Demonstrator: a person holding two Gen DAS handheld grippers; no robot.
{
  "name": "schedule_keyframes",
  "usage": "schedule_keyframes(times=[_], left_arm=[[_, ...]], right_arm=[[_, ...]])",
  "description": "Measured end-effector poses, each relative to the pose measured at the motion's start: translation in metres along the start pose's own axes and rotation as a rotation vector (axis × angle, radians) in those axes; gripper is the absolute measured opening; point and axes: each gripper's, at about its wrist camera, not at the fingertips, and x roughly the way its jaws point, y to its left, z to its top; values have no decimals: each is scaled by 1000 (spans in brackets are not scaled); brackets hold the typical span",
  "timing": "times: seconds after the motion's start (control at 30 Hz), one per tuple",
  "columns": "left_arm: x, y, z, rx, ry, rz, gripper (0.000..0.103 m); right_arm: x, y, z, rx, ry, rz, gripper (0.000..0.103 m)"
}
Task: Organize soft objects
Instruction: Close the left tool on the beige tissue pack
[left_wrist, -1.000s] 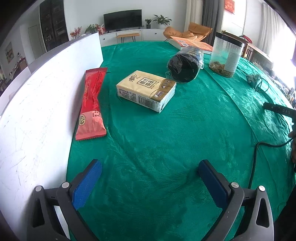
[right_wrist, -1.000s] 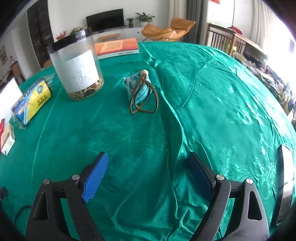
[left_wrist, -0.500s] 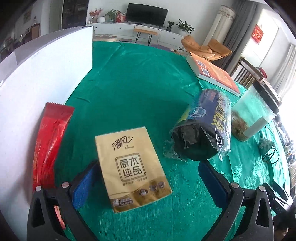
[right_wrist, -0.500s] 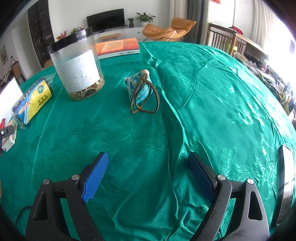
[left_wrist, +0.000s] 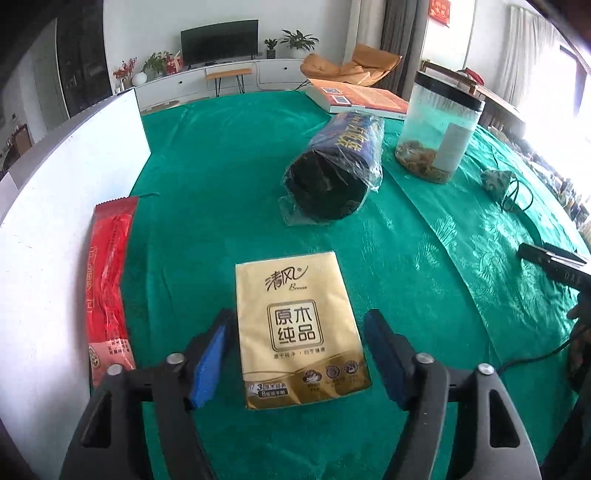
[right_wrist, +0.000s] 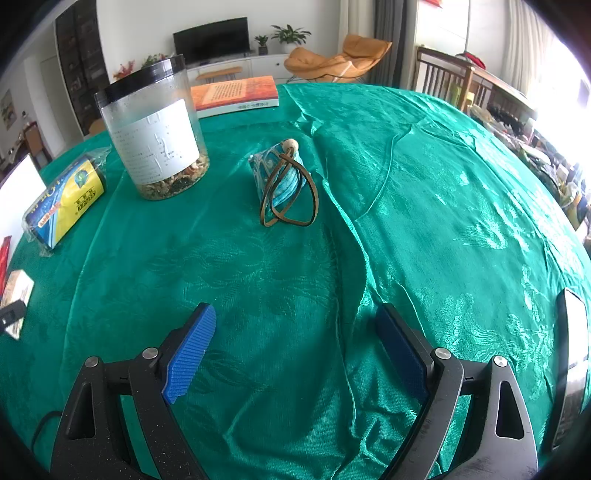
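A glossy beige tissue pack (left_wrist: 299, 328), a soft rectangular block, lies flat on the sheeny green cloth (left_wrist: 221, 206), between the ribbed blue pads (left_wrist: 208, 363) of the left gripper (left_wrist: 299, 354); its jaws are closing, not yet pressing the pack. A second ago the pack lay well ahead, and the jaws stood wider. A crinkly red sachet (left_wrist: 107, 284) lies beside the white board (left_wrist: 48, 229); a film-wrapped dark roll (left_wrist: 332, 177) lies farther off. The right gripper (right_wrist: 295, 350) is unchanged, open over bare cloth, near a teal pouch (right_wrist: 280, 177).

Bright daylight glares from the right — sharp centre, fisheye-bent edges (dark corners).
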Motion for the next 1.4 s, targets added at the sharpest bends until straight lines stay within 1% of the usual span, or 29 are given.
schedule_keyframes(times=[0.03, 0.1, 0.17, 0.2, 0.33, 1.4], left_arm=[[3, -1, -1, 0, 2, 17, 92], [3, -1, -2, -9, -7, 24, 95], [7, -3, -2, -1, 4, 49, 98], [9, -4, -2, 2, 10, 58, 103], [9, -5, -3, -12, 9, 62, 103], [9, -5, -3, -12, 9, 63, 103]], right_arm=[[0, 0, 0, 0, 0, 0, 91], [0, 0, 0, 0, 0, 0, 91], [0, 0, 0, 0, 0, 0, 91], [0, 0, 0, 0, 1, 0, 91], [0, 0, 0, 0, 1, 0, 91], [0, 0, 1, 1, 1, 0, 91]])
